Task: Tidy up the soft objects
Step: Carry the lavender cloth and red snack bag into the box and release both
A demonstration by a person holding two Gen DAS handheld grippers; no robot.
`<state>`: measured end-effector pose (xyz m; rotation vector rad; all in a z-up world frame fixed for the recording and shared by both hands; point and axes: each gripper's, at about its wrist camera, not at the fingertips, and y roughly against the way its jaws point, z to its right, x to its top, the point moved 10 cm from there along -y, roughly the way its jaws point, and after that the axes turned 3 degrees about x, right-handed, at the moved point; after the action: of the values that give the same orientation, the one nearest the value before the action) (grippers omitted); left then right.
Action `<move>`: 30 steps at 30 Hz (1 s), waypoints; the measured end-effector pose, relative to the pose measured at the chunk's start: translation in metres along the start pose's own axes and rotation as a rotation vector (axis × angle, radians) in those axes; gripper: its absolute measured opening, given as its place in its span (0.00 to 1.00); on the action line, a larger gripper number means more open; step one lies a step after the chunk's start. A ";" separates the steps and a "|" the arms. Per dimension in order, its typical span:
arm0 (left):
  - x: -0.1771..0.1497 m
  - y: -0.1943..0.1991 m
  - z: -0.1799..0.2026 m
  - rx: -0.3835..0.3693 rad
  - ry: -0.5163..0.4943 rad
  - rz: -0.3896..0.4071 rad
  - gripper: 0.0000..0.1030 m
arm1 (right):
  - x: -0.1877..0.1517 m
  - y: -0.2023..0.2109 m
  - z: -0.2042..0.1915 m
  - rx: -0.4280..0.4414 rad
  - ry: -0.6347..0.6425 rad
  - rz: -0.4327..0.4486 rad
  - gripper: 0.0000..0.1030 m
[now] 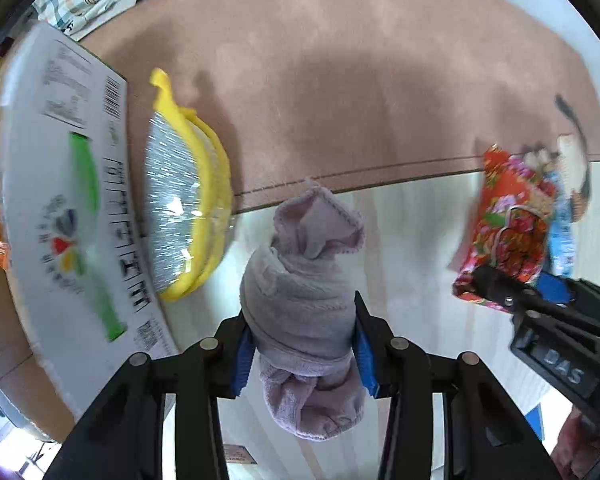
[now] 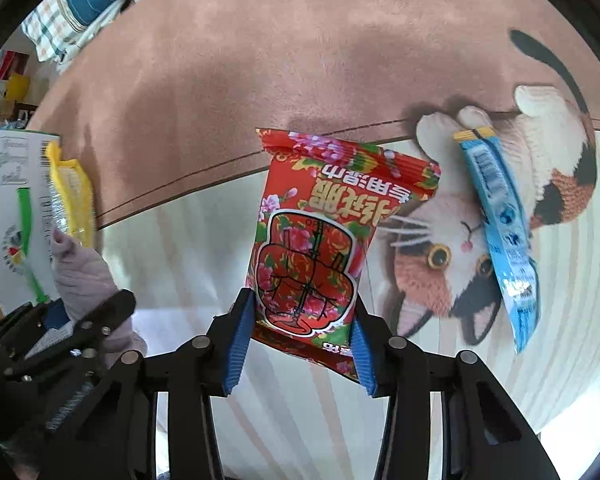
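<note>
My left gripper (image 1: 304, 344) is shut on a rolled grey towel (image 1: 300, 280) and holds it above the floor mat. My right gripper (image 2: 300, 344) is shut on a red flowered wet-wipe pack (image 2: 312, 248) and holds it up. The pack also shows in the left wrist view (image 1: 504, 228), with the right gripper (image 1: 512, 292) on it. The towel shows at the left of the right wrist view (image 2: 84, 276), with the left gripper (image 2: 64, 320) on it.
A white cardboard box (image 1: 60, 184) stands at the left. A yellow-edged silver pack (image 1: 184, 200) leans beside it. A blue sachet (image 2: 500, 236) lies on a cat-printed mat (image 2: 460, 276). A pink carpet (image 1: 340, 80) lies beyond. Folded cloths (image 2: 80, 8) lie far left.
</note>
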<state>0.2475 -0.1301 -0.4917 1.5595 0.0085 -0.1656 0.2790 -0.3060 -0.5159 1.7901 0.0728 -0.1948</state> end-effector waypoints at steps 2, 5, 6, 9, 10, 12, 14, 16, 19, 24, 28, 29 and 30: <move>-0.005 0.019 -0.005 -0.035 0.004 0.036 0.38 | -0.008 0.015 -0.004 0.025 -0.001 0.023 0.44; -0.013 0.056 -0.016 -0.094 0.009 0.096 0.38 | -0.021 0.045 -0.024 0.079 0.022 0.063 0.43; -0.013 0.070 -0.027 -0.113 0.012 0.113 0.38 | -0.025 0.058 -0.035 0.097 0.038 0.079 0.43; -0.021 0.113 -0.054 -0.158 0.028 0.177 0.38 | -0.041 0.093 -0.069 0.145 0.099 0.125 0.42; -0.026 0.126 -0.066 -0.168 0.035 0.194 0.38 | -0.046 0.103 -0.082 0.161 0.118 0.139 0.42; -0.024 0.147 -0.109 -0.175 0.055 0.218 0.38 | -0.054 0.129 -0.124 0.195 0.172 0.167 0.42; -0.026 0.162 -0.143 -0.169 0.080 0.233 0.38 | -0.058 0.140 -0.169 0.224 0.217 0.183 0.42; -0.030 0.168 -0.191 -0.135 0.113 0.234 0.38 | -0.072 0.145 -0.224 0.257 0.273 0.179 0.42; -0.025 0.156 -0.232 -0.099 0.163 0.198 0.38 | -0.093 0.129 -0.302 0.282 0.349 0.136 0.41; -0.035 0.101 -0.300 -0.121 0.257 0.044 0.38 | -0.108 0.065 -0.387 0.252 0.395 0.050 0.39; -0.027 0.054 -0.328 -0.181 0.306 -0.052 0.38 | -0.103 0.017 -0.417 0.189 0.410 -0.001 0.36; -0.025 0.047 -0.331 -0.188 0.308 -0.067 0.38 | -0.101 0.005 -0.426 0.169 0.418 -0.009 0.33; -0.024 0.040 -0.335 -0.190 0.311 -0.082 0.38 | -0.102 -0.002 -0.428 0.156 0.421 -0.015 0.32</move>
<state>0.2613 0.2054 -0.4540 1.3823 0.3239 0.0146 0.2183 0.1169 -0.4088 1.9626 0.3801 0.1734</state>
